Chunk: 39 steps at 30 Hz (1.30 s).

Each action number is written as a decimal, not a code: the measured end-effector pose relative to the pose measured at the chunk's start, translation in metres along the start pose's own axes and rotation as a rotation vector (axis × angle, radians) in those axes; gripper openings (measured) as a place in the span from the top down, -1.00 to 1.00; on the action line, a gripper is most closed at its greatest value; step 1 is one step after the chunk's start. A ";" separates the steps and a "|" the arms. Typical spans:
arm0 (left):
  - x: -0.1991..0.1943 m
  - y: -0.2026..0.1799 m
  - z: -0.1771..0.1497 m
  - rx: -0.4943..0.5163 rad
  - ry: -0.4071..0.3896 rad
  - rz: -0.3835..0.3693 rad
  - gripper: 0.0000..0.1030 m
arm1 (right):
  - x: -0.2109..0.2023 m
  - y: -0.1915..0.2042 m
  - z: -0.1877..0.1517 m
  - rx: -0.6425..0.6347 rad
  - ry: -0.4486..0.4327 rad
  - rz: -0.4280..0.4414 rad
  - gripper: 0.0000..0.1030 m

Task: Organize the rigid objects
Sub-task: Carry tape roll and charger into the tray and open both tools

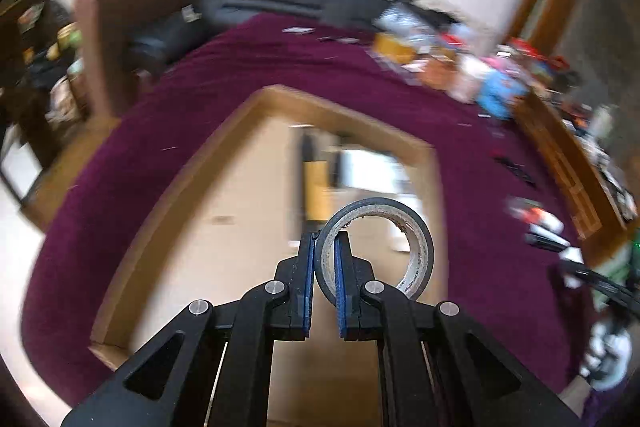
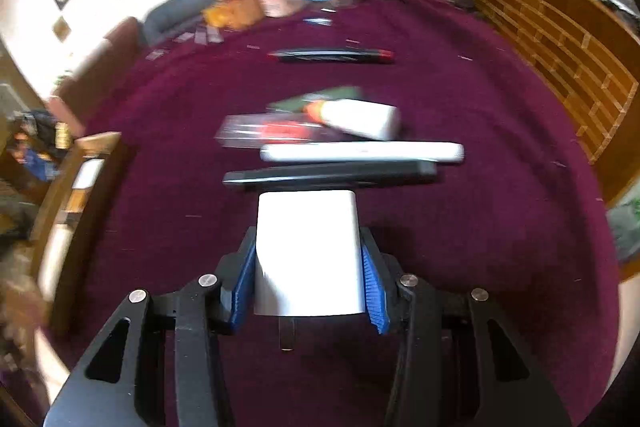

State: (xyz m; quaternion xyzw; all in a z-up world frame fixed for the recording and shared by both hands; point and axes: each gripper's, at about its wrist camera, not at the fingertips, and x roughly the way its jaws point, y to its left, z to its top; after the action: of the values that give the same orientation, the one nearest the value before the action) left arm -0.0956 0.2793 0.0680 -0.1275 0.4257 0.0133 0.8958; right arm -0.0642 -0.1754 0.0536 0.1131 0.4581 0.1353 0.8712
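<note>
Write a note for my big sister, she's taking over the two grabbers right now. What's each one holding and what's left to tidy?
Left gripper: shut on the wall of a black tape roll, held above the wooden box.
Right gripper: its pads are against a white block, low over the purple cloth; whether it is lifted is unclear.
Done: a few things, blurred, already lie in the box.
Left: the tape and block likely still need putting away. The white bar, dark bar, glue bottle and pen still lie on the cloth.
</note>
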 end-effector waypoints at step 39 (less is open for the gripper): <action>0.063 0.029 0.036 -0.095 0.070 0.042 -0.32 | 0.068 0.260 0.007 -0.335 0.044 0.264 0.10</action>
State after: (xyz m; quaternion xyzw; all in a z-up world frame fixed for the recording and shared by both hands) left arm -0.0322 0.3108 0.0348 -0.1611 0.4583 0.0477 0.8728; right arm -0.0557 0.0907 0.0890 0.0226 0.4295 0.3250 0.8422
